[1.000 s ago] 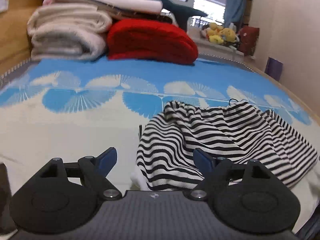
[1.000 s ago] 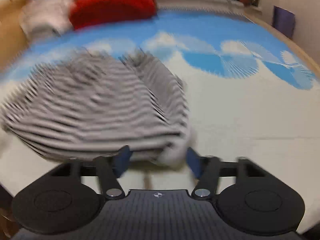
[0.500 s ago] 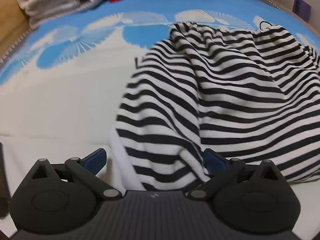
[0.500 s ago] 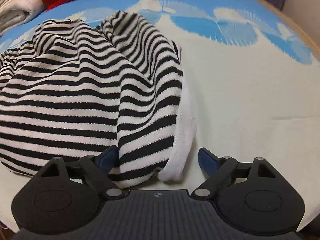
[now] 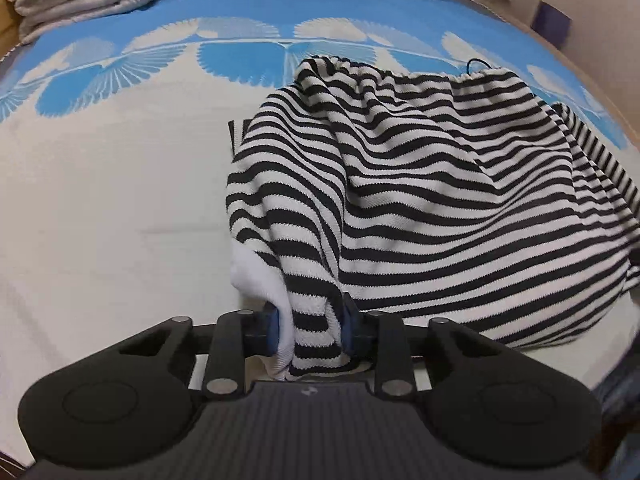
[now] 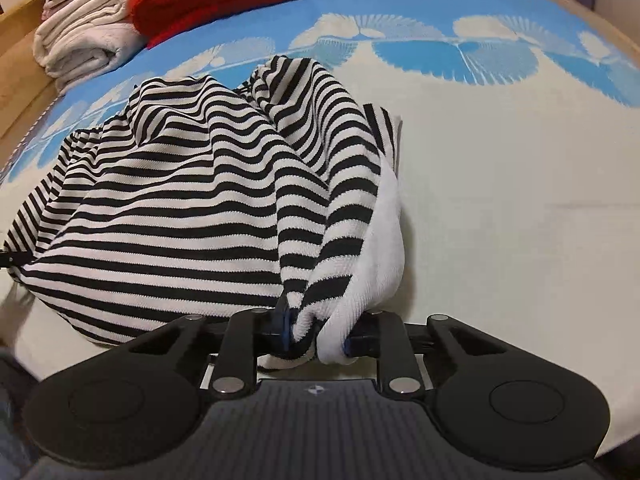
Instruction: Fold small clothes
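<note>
Bed with blue-and-cream fan-print cover point(image 5: 120, 200) carries the black-and-white striped knit garment point(image 5: 440, 200), bunched mid-bed. My left tongs point(image 5: 310, 326) and right tongs point(image 6: 316, 332) are closing on its near corners. Risk: thick bunched layers, uneven bite, one corner slipping out when lifted.

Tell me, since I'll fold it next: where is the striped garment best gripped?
Likely by its two near corners, from the near edge: the striped garment bunches there and its white lining folds out. Left claw and right claw are closing on them.
</note>
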{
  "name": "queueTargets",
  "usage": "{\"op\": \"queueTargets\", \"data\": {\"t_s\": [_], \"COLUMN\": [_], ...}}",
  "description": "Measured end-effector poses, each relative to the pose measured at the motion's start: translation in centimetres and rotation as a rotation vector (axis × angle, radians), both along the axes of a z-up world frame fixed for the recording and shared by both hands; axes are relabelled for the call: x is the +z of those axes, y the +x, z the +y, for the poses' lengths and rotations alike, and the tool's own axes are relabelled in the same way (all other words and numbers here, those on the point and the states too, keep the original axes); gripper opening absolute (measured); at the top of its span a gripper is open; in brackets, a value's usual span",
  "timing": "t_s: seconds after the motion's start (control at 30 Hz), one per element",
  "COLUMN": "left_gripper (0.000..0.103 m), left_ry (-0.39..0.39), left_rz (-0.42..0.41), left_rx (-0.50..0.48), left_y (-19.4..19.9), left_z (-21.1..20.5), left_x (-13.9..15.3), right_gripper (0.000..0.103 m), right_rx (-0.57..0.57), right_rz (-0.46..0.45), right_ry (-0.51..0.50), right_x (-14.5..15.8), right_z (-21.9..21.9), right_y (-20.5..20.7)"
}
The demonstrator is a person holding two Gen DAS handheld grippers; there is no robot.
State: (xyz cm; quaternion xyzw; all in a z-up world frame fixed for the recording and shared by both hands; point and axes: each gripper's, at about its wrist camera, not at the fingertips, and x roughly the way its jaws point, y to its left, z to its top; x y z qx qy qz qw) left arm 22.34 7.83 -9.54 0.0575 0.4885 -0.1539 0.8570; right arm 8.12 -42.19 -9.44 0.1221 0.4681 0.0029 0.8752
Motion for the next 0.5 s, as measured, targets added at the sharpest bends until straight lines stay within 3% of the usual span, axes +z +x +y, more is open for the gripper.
{"op": "queueTargets", "data": {"t_s": [0.03, 0.07, 0.1, 0.13, 0.17, 0.2, 0.23, 0.37, 0.43, 0.5], "left_gripper": [0.047, 0.063, 0.080, 0.087, 0.094, 0.095, 0.095, 0.095, 0.095, 0.095], "left_ry": [0.011, 0.029, 0.049, 0.064, 0.080, 0.076, 0.068, 0.071, 0.063, 0.063], "left_rz": [-0.009, -0.025, -0.041, -0.056, -0.077, -0.106, -0.135, -0.271, -0.312, -0.331], "left_rx": [0.000, 0.014, 0.039, 0.064, 0.092, 0.117, 0.134, 0.176, 0.173, 0.143], "left_y": [-0.2, -0.5, -0.4, -0.5, -0.3, -0.1, -0.2, 0.3, 1.0, 2.4], "left_z": [0.1, 0.4, 0.7, 1.0, 1.4, 1.8, 2.1, 2.6, 2.0, 0.9], "left_x": [0.0, 0.1, 0.3, 0.6, 1.0, 1.7, 2.4, 5.3, 6.5, 7.3], "right_gripper": [0.027, 0.029, 0.038, 0.053, 0.062, 0.076, 0.083, 0.084, 0.085, 0.085], "right_rx": [0.006, 0.010, 0.006, -0.007, -0.023, -0.041, -0.058, -0.096, -0.145, -0.121], "right_rz": [0.012, 0.031, 0.038, 0.036, 0.035, 0.030, 0.016, -0.147, -0.292, -0.375], "right_ry": [0.005, 0.004, 0.001, -0.006, -0.028, -0.063, -0.096, -0.217, -0.294, -0.309], "right_x": [-0.4, -0.7, -0.9, -0.9, -0.6, -0.1, 0.3, 3.4, 5.1, 5.9], "right_z": [-0.2, -0.3, -0.4, -0.4, -0.3, -0.1, 0.0, 1.0, 1.6, 2.2], "right_y": [-0.3, -0.4, -0.4, -0.4, -0.3, -0.4, -0.4, -0.7, -0.4, 0.7]}}
